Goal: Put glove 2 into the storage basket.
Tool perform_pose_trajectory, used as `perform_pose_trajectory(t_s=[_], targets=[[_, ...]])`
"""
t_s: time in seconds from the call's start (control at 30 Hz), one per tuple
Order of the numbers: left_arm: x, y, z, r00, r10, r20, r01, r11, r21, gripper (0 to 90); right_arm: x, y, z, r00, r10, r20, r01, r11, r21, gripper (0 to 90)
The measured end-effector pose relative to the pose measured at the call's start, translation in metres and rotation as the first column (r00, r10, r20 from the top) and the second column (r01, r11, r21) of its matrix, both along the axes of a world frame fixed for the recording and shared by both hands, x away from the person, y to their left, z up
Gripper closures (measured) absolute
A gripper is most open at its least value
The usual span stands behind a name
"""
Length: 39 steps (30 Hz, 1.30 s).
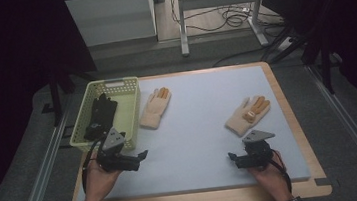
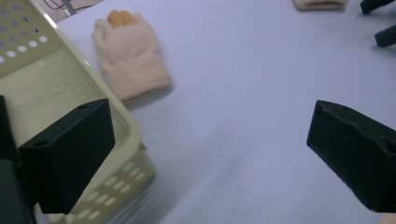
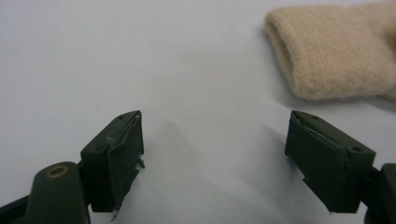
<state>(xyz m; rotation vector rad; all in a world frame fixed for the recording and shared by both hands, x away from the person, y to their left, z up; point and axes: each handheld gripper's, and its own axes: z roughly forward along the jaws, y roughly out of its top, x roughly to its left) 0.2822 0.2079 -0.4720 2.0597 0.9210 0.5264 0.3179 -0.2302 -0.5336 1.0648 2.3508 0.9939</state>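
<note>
My left hand-held gripper hovers wide and empty near the surface's front left corner, just beside the basket's front rim. My right hand-held gripper is also spread wide, holding nothing, near the front right edge, jaws low over bare surface. The closest glove, cream with orange fingertips, lies just beyond the right one toward the right edge; its cuff sits close to the jaws, not touching. The matching glove lies flat beside the basket's right wall, outside it. The basket at the left edge already holds a dark glove. My read: dark glove done, both cream gloves left, so roughly a third along. Next grab looks like the right-side glove.
</note>
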Motion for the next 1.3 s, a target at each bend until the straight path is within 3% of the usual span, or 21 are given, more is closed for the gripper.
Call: perform_pose_trajectory(t_s=[0.27, 0.4, 0.47, 0.63, 0.67, 0.73, 0.97, 1.3], targets=[[-0.007, -0.014, -0.038, 0.998, -0.043, -0.047, 0.042, 0.9988, -0.025, 1.6, 0.0, 0.0, 0.0, 1.0, -0.001, 0.0, 0.001, 1.0, -0.002, 19.0], [-0.004, -0.019, -0.055, 0.9963, -0.037, -0.077, 0.039, 0.9988, 0.028, 1.5, 0.0, 0.0, 0.0, 1.0, -0.001, -0.001, 0.001, 1.0, -0.003, 19.0], [-0.004, -0.02, -0.061, 0.9948, -0.035, -0.096, 0.037, 0.9991, 0.02, 1.5, 0.0, 0.0, 0.0, 1.0, -0.001, -0.001, 0.001, 1.0, -0.003, 19.0], [-0.003, -0.019, -0.077, 0.9916, -0.018, -0.128, 0.029, 0.9962, 0.083, 1.4, 0.0, 0.0, 0.0, 1.0, 0.0, -0.001, 0.0, 1.0, -0.004, 19.1], [-0.003, -0.018, -0.08, 0.991, -0.013, -0.134, 0.023, 0.9967, 0.077, 1.4, 0.0, 0.0, 0.0, 1.0, 0.0, -0.001, 0.0, 1.0, -0.004, 19.1], [-0.002, -0.015, -0.08, 0.9882, -0.006, -0.153, 0.014, 0.9986, 0.052, 1.6, 0.0, 0.0, 0.0, 1.0, -0.001, -0.001, 0.001, 1.0, -0.004, 19.1], [0.001, -0.013, -0.082, 0.9839, -0.003, -0.179, 0.01, 0.9994, 0.034, 1.5, 0.002, 0.004, 0.003, 1.0, 0.005, 0.001, -0.006, 1.0, 0.006, 19.6], [0.001, -0.013, -0.082, 0.9844, -0.002, -0.176, 0.008, 0.9994, 0.033, 1.5, 0.019, 0.041, 0.016, 0.9958, 0.091, 0.0, -0.091, 0.996, 0.0, 20.3]])
